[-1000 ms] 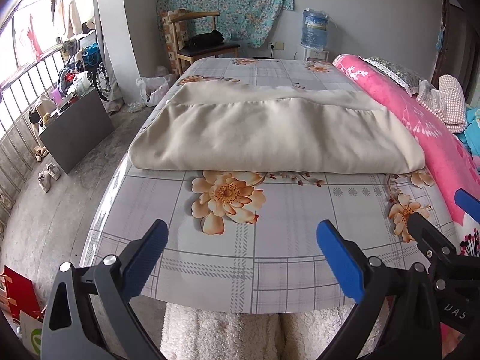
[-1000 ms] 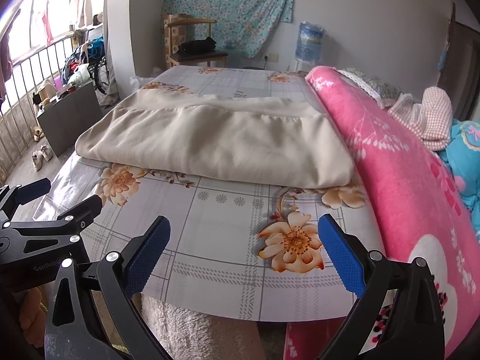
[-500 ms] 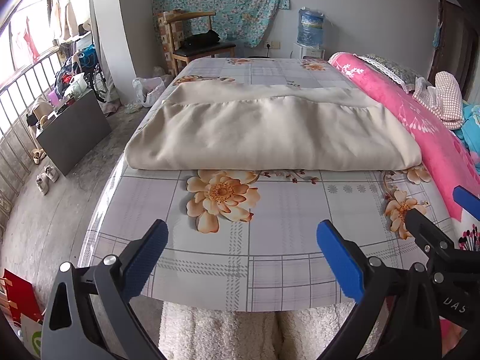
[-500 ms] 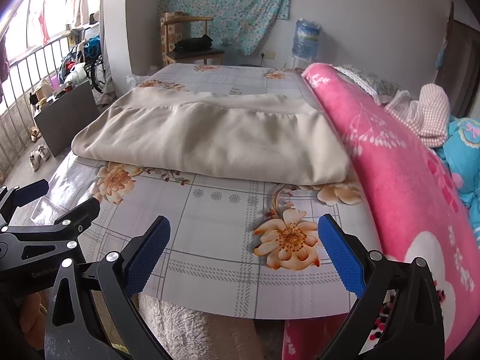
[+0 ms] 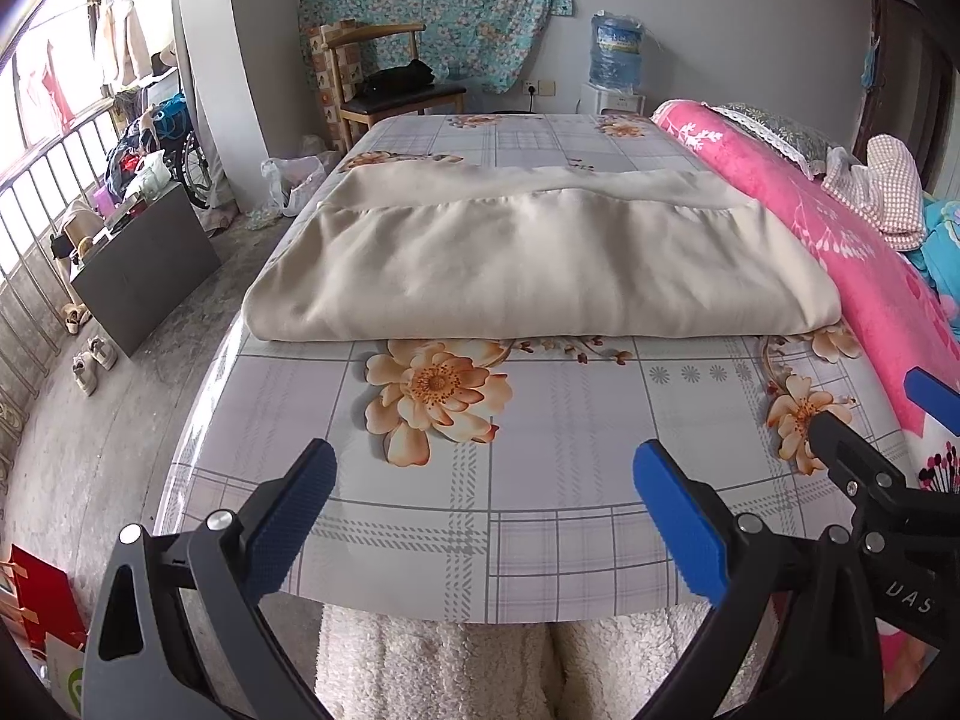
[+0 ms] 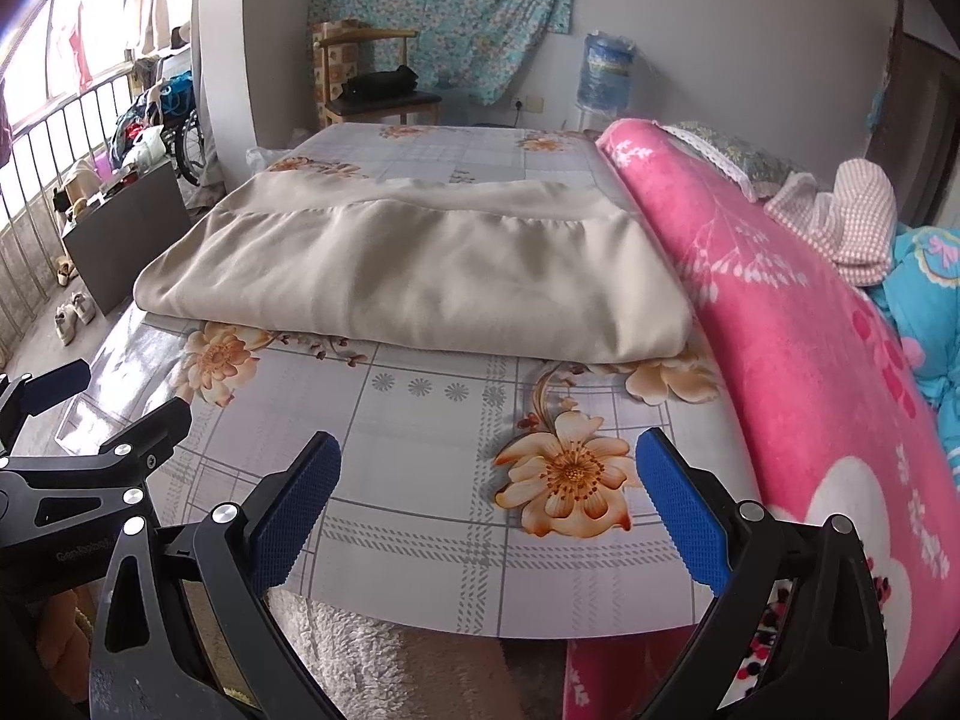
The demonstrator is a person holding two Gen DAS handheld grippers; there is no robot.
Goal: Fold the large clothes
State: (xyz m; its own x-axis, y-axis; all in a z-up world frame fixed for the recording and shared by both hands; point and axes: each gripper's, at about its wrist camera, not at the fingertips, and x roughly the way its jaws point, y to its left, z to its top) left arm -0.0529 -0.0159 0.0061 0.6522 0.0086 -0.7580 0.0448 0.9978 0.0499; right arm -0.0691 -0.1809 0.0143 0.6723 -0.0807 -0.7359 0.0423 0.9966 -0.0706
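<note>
A large beige garment (image 5: 540,258) lies folded into a wide flat rectangle across the middle of the flowered tablecloth (image 5: 570,420); it also shows in the right wrist view (image 6: 420,276). My left gripper (image 5: 483,516) is open and empty above the table's near edge, well short of the garment. My right gripper (image 6: 486,510) is open and empty too, beside it to the right. Each gripper shows at the edge of the other's view.
A rolled pink blanket (image 6: 810,360) runs along the table's right side. A wooden chair (image 5: 390,90) and a water bottle (image 5: 615,60) stand at the far wall. A dark box (image 5: 138,276) and shoes sit on the floor at left.
Both grippers have drawn slightly back and up from the garment, which lies still. Both stay open.
</note>
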